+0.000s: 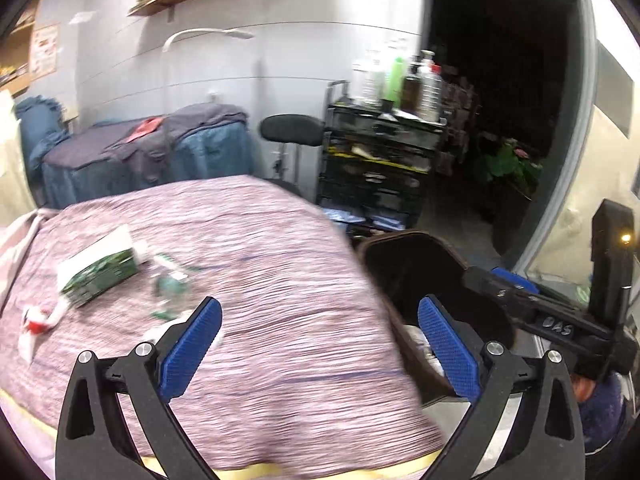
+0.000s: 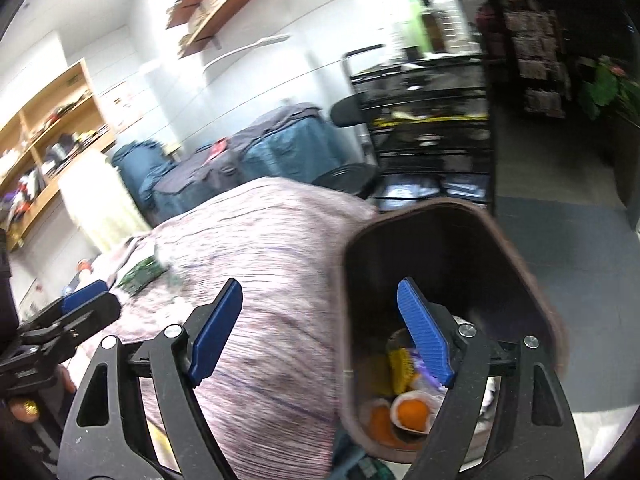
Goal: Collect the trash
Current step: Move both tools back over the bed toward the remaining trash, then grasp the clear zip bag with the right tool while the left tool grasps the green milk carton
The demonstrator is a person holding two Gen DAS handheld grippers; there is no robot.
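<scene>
Right now the biggest thing before me is the table under its pink-and-white streaked woven cloth (image 1: 260, 280), which fills the middle of both wrist views. At about three o'clock of it stands the dark brown plastic trash bin (image 2: 516, 240), its rim just beside the cloth's edge; in the right wrist view I can see an orange peel half (image 2: 414, 410) and a yellow scrap (image 2: 400, 364) lying at its bottom, with other litter I cannot make out.

On the cloth, toward ten o'clock in the left wrist view, lies a green-and-white cardboard carton (image 1: 100, 270) on its side. Just beside it at three o'clock is a blurred clear crumpled wrapper with green print (image 1: 172, 280), and near the cloth's edge at eight o'clock sits a small red-and-white wrapper (image 1: 38, 320).

My left gripper (image 1: 320, 348) has its blue-padded fingers spread wide, nothing between them, above the cloth's right side and the bin's rim. My right gripper (image 2: 320, 332) is also spread apart and empty, one finger over the cloth and the other over the bin's mouth.
</scene>
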